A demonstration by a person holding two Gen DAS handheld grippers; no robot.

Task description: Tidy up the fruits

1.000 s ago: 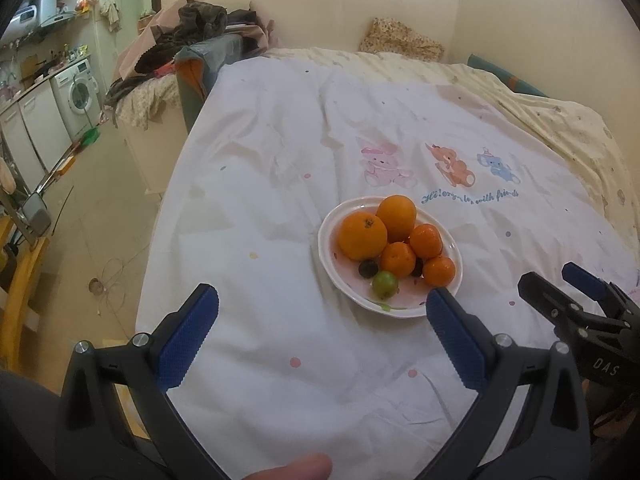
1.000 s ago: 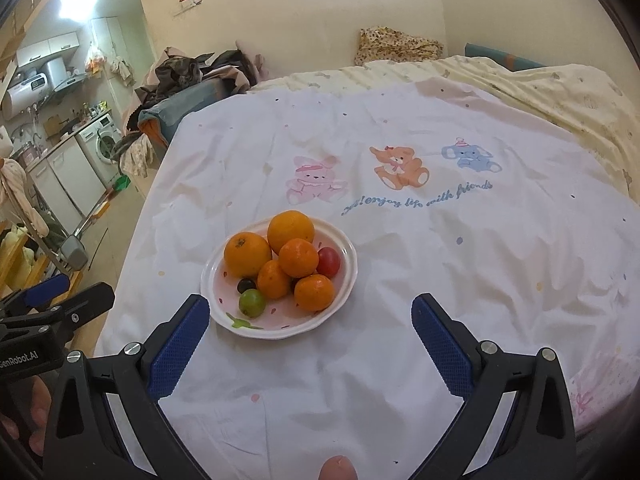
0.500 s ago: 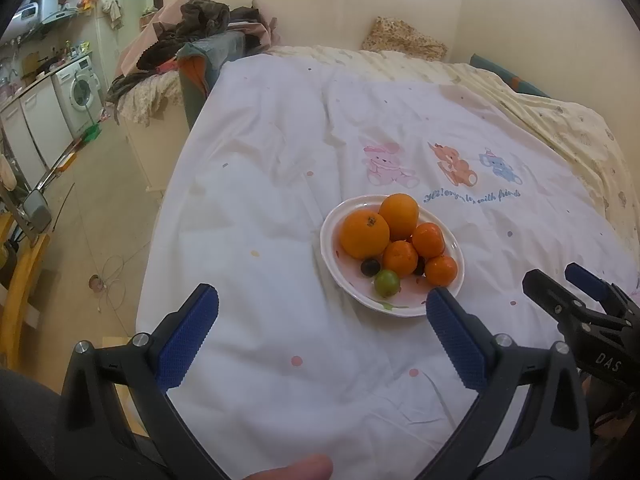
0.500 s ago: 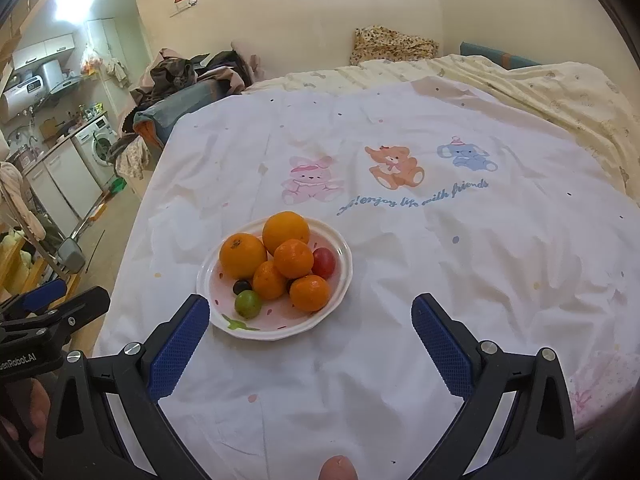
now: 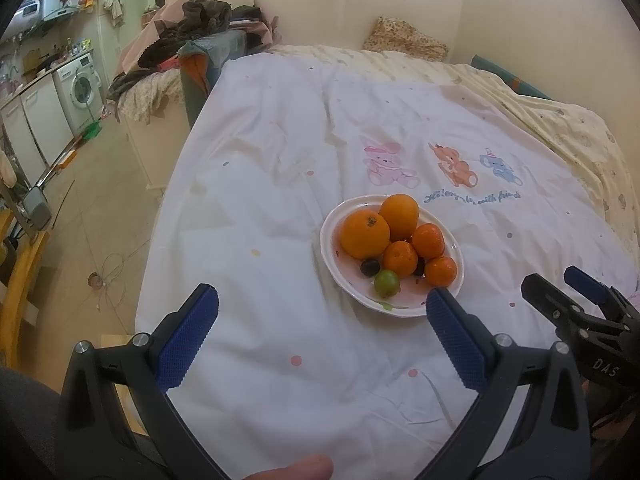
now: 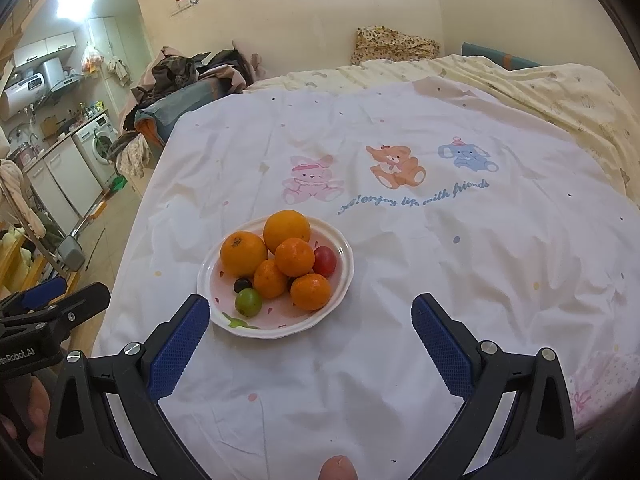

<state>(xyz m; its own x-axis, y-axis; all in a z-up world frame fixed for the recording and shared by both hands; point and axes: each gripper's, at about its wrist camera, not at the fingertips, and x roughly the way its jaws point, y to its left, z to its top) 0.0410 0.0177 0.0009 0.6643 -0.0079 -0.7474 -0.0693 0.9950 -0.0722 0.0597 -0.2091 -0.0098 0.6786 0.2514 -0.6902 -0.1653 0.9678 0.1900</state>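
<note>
Each hand-held gripper, left (image 5: 322,324) and right (image 6: 310,334), hangs wide open and empty low in frame, while the fruits (image 6: 280,264) all sit heaped on the plate (image 6: 344,280) mid-frame on the bed (image 6: 440,260), fitting either sorted or unsorted.

A white plate (image 6: 344,276) piled with fruit (image 6: 294,257) is the only obstacle on the bedsheet (image 6: 460,280), with bare fabric all around it.

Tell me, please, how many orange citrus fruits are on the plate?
5, all on the plate: two large at the back, three smaller at centre, front-left and front-right. More may be hidden.
</note>
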